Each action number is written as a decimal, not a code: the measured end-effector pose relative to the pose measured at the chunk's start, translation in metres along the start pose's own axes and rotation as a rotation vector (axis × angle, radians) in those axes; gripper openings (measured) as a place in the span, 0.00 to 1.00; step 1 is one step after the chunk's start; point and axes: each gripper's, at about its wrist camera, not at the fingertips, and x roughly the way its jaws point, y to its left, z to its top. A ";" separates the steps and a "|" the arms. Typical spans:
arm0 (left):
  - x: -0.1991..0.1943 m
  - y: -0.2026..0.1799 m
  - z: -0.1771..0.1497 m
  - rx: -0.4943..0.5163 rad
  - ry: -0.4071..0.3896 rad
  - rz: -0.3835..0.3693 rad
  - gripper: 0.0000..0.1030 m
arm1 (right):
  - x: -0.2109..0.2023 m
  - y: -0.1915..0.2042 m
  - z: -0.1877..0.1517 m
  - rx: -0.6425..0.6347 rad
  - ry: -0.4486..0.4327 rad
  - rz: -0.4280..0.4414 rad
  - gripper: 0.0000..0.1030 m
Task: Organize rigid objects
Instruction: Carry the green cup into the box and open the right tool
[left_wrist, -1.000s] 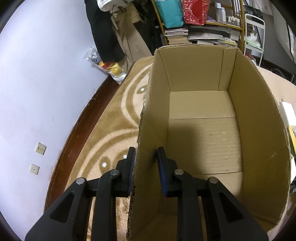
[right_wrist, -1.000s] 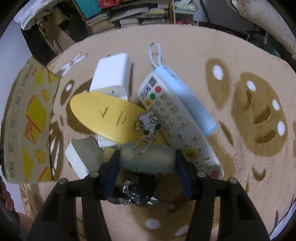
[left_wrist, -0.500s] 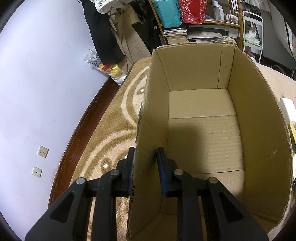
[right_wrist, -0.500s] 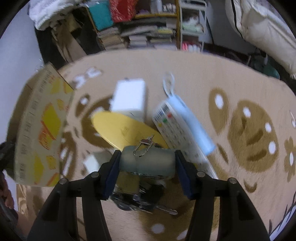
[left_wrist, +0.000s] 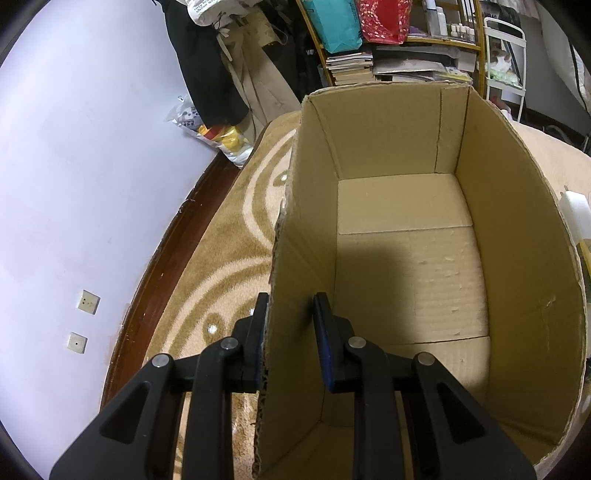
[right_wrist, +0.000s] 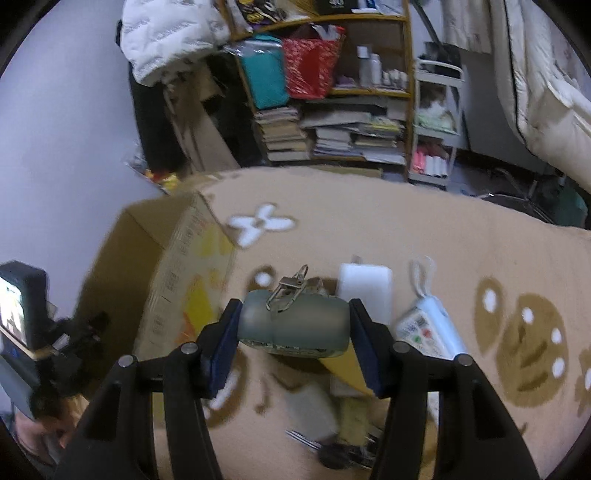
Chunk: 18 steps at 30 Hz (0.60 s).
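An open cardboard box stands on the rug with nothing inside it. My left gripper is shut on the box's left wall, one finger outside and one inside. In the right wrist view my right gripper is shut on a grey-green case with a metal clasp, held above the rug. Below and beyond the case lie a white box, a white remote on a pale blue case, and a yellow flat item. The cardboard box stands to the left of them.
A small white block and dark keys lie on the rug under my right gripper. Shelves with books and bags stand at the back, bedding at the right. A purple wall runs left of the box.
My right gripper has lifted the grey-green case off the pile and tilted up, so the shelves come into view. The left gripper keeps its hold on the box wall, which shifted only slightly.
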 end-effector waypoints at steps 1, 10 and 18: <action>0.000 -0.001 0.000 0.001 0.000 0.001 0.21 | -0.001 0.006 0.002 -0.005 -0.011 0.013 0.59; -0.001 -0.001 -0.001 -0.004 0.001 -0.003 0.21 | -0.010 0.072 0.037 -0.068 -0.098 0.152 0.59; -0.001 0.004 -0.001 -0.030 0.010 -0.017 0.21 | 0.000 0.093 0.039 -0.008 -0.073 0.266 0.59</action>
